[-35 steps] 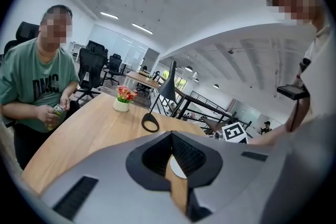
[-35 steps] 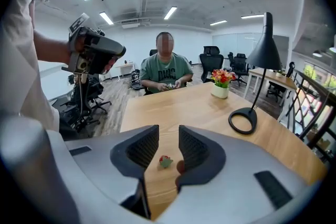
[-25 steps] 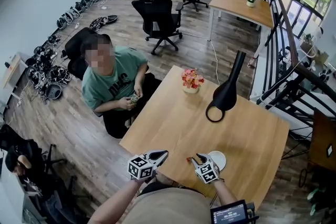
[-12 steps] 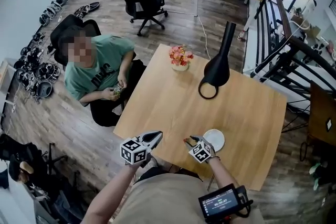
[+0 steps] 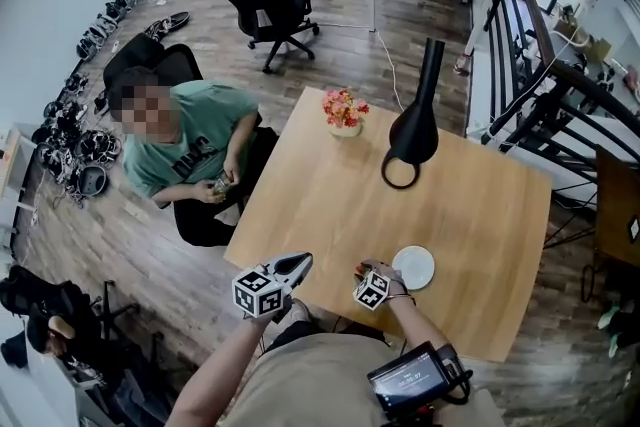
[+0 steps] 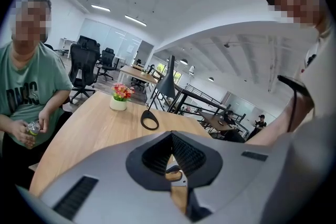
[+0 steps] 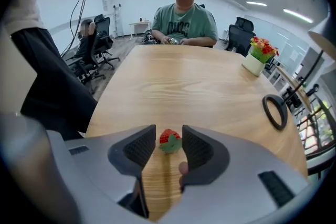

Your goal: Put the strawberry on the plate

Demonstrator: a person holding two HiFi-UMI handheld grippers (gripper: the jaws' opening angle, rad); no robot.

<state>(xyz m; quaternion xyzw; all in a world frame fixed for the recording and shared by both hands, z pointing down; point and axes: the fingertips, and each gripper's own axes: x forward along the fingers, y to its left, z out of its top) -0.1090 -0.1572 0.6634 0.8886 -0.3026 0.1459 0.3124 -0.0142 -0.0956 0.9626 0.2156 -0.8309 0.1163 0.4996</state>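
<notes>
Tan shirt, grey grippers
Pale grey shells and black ribbed fingers on the left gripper and right gripper; each carries a cube of black-and-white square markers

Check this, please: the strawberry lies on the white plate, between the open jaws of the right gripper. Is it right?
No. The right gripper view shows the strawberry on the wooden table, not the white plate; it is between the right gripper's open jaws.
</notes>
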